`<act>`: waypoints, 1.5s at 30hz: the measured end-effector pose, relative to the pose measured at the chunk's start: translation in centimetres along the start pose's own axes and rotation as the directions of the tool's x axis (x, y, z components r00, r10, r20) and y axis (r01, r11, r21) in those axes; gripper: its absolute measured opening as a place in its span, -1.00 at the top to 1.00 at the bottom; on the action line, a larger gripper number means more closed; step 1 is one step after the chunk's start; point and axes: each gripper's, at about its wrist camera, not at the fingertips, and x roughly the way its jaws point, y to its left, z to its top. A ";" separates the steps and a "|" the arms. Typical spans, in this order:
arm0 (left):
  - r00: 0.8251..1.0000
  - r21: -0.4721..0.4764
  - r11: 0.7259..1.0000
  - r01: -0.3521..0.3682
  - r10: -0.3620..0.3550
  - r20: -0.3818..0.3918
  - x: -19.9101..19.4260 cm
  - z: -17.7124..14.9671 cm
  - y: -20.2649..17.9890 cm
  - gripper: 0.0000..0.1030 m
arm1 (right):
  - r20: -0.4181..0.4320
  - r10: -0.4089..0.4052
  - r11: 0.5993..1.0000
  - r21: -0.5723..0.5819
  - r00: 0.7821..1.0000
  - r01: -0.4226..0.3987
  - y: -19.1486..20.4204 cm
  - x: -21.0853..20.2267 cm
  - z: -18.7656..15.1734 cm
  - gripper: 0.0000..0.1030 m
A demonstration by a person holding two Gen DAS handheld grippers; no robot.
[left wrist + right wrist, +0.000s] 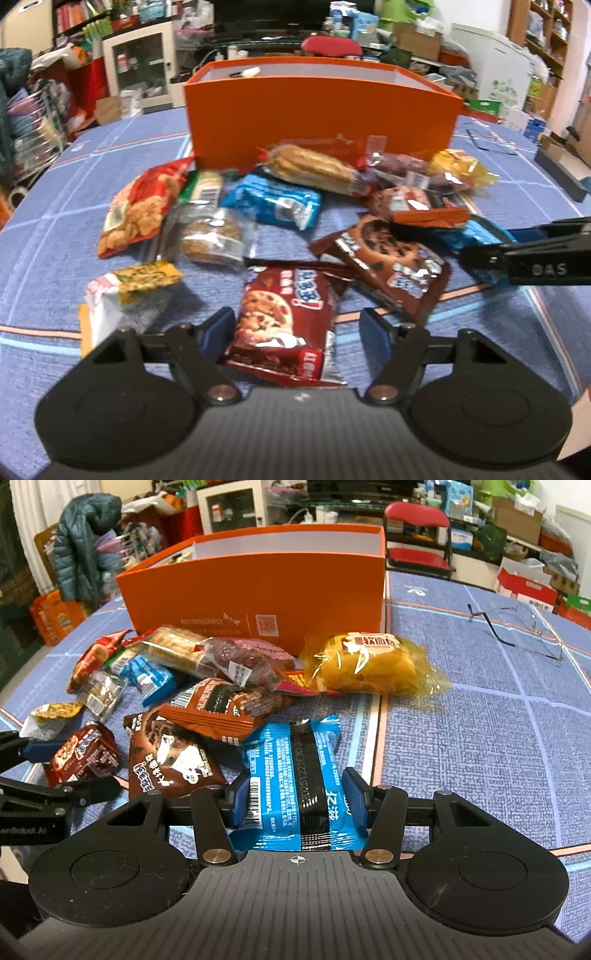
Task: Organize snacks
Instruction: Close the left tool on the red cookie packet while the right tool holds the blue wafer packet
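An open orange box (321,114) stands at the back of a blue tablecloth; it also shows in the right wrist view (255,590). Several snack packets lie in a heap in front of it. My left gripper (297,332) is open, its blue pads on either side of a dark red cookie packet (284,317) without touching it. My right gripper (297,799) has its pads against both sides of a blue packet (295,775) and is shut on it. The right gripper also appears at the right in the left wrist view (524,254).
Other packets include a yellow bread bag (365,664), a brown cookie packet (173,757), a red snack bag (140,206) and a small yellow-green packet (129,291). Eyeglasses (517,627) lie on the cloth at the right. A red chair (417,535) and cluttered shelves stand behind.
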 end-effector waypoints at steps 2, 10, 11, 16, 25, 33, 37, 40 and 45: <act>1.000 0.002 1.000 0.010 -0.010 0.005 -0.1 0.1 -0.1 -0.38 | 0.000 0.002 1.000 -0.002 1.000 -0.002 0.0 -0.1 0.0 0.26; 1.000 0.004 1.000 0.010 -0.010 0.011 0.7 0.6 0.3 -0.20 | -0.009 0.020 1.000 -0.010 1.000 -0.020 0.2 -0.1 0.0 0.30; 1.000 0.009 1.000 0.015 -0.015 0.013 0.7 0.7 0.3 -0.20 | -0.009 0.021 1.000 -0.009 1.000 -0.021 0.2 -0.1 0.0 0.30; 1.000 0.033 0.999 0.020 -0.021 0.019 0.8 0.7 0.3 -0.05 | -0.010 0.014 1.000 -0.022 1.000 -0.014 0.4 -0.1 0.0 0.30; 0.998 0.029 0.998 0.060 -0.060 0.014 -0.1 0.7 0.0 0.03 | -0.013 0.029 1.000 -0.008 0.999 -0.030 0.1 -0.3 0.0 0.41; 0.999 0.034 0.999 0.026 -0.027 0.042 -1.3 1.2 -0.1 0.04 | -0.019 0.007 1.000 -0.029 1.000 -0.007 0.6 -0.9 -0.1 0.46; 0.998 0.032 0.999 0.030 -0.032 0.057 -1.8 1.6 -0.2 0.04 | -0.002 -0.014 0.999 -0.042 1.000 0.014 0.8 -2.3 -0.2 0.46; 0.997 0.034 0.999 0.036 -0.039 0.069 -2.2 1.7 -0.4 0.04 | 0.015 -0.029 0.998 -0.059 0.999 0.030 1.0 -3.7 -0.5 0.47; 0.995 0.035 0.999 0.036 -0.040 0.089 -2.8 1.9 -0.7 0.10 | 0.091 -0.099 0.983 -0.148 0.991 0.112 2.3 -6.4 -1.0 0.47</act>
